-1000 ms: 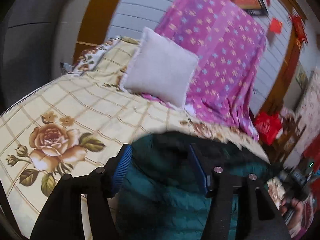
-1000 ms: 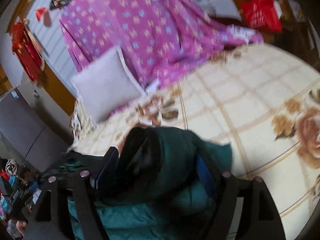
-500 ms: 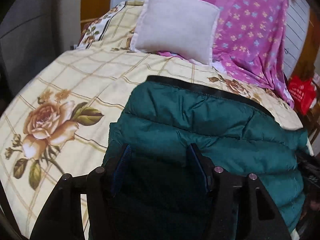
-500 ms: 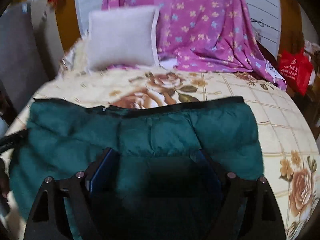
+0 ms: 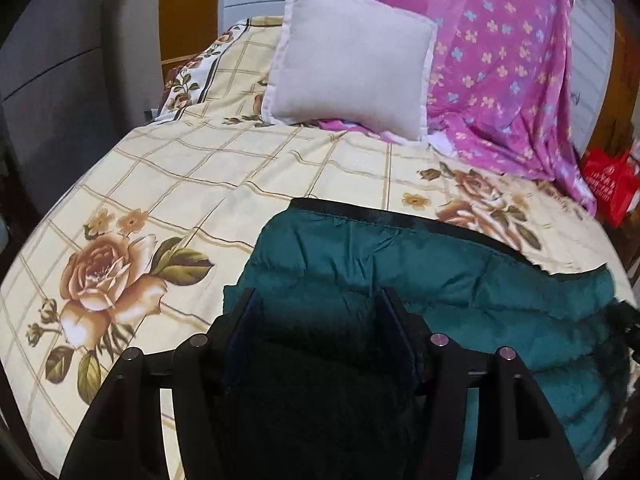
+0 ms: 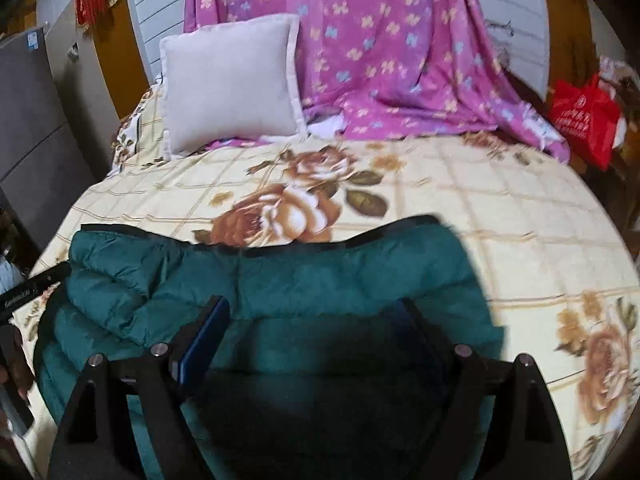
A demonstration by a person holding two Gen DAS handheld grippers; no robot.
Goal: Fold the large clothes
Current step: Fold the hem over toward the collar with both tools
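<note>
A dark green quilted puffer jacket [image 5: 420,276] lies spread on the bed, its black-trimmed edge toward the pillow; it also shows in the right wrist view [image 6: 304,280]. My left gripper [image 5: 318,304] stands open just above the jacket's left part, with jacket fabric between and below the jaws. My right gripper [image 6: 314,312] stands open over the jacket's right part in the same way. The near part of the jacket is hidden in shadow under both grippers.
The bed has a cream rose-print sheet [image 5: 168,184]. A white pillow [image 5: 352,64] leans on a purple flowered cloth [image 5: 500,64] at the head. A red bag [image 6: 584,116] sits right of the bed. A grey cabinet [image 6: 28,120] stands left.
The jacket, bunched up between the jaws a second ago, now lies flat on the bed. Both grippers have tilted down and drawn back toward the near edge.
</note>
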